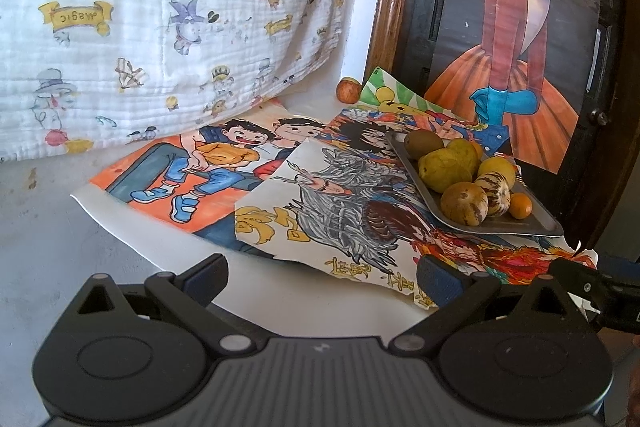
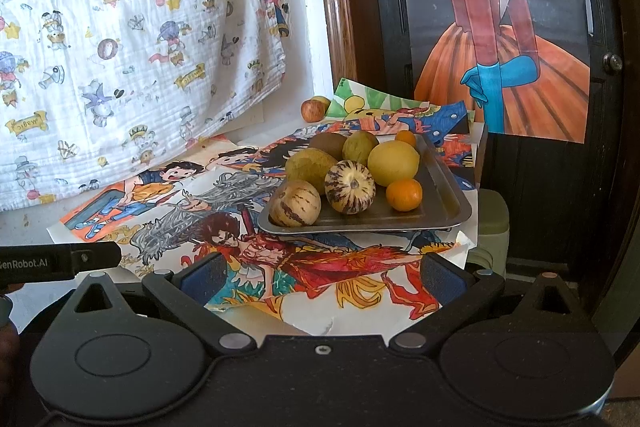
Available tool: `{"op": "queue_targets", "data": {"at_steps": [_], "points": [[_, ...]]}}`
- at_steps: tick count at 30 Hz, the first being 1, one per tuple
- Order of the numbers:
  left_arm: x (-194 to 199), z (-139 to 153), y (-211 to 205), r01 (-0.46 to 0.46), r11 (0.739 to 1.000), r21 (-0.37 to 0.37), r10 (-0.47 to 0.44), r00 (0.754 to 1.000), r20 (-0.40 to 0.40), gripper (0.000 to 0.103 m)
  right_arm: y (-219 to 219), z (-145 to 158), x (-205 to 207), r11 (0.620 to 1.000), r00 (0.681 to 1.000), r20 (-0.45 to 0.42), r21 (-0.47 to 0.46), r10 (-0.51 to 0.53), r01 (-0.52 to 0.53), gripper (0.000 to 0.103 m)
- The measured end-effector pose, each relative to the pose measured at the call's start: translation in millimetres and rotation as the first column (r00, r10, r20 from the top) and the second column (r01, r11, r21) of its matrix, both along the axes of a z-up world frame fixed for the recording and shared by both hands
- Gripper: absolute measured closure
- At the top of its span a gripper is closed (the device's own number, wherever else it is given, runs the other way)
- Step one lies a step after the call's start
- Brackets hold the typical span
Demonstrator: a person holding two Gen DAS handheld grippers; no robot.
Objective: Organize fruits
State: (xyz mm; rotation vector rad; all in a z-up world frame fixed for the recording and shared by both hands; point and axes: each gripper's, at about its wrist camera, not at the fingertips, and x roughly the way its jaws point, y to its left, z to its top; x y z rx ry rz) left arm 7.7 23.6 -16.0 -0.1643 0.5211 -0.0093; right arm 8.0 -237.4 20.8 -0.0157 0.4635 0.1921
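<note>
Looking along the left gripper, its fingers stand wide apart with nothing between them, low over the drawings spread on the pale counter. A grey tray sits on the drawings at the right, heaped with fruit: a kiwi at the far end, yellow-green fruits in the middle, a striped melon and a small orange at the near end. An apple lies apart on the counter by the wall, behind the papers. In the right wrist view, the right gripper is likewise spread open and empty, just short of the tray. Two striped melons sit at the tray's front, an orange beside them, a lemon and kiwi behind. The apple rests past the tray, near a patterned cloth.
</note>
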Motion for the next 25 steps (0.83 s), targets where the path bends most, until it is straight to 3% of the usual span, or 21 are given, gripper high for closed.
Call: {"op": "queue_targets", "data": {"at_steps": [25], "points": [[-0.2, 1.5, 0.0, 0.0, 1.0, 0.0, 0.0, 1.0, -0.001, 0.0, 0.7, 0.3, -0.4, 1.0, 1.0, -0.003, 0.001, -0.001, 0.001, 0.001]]}}
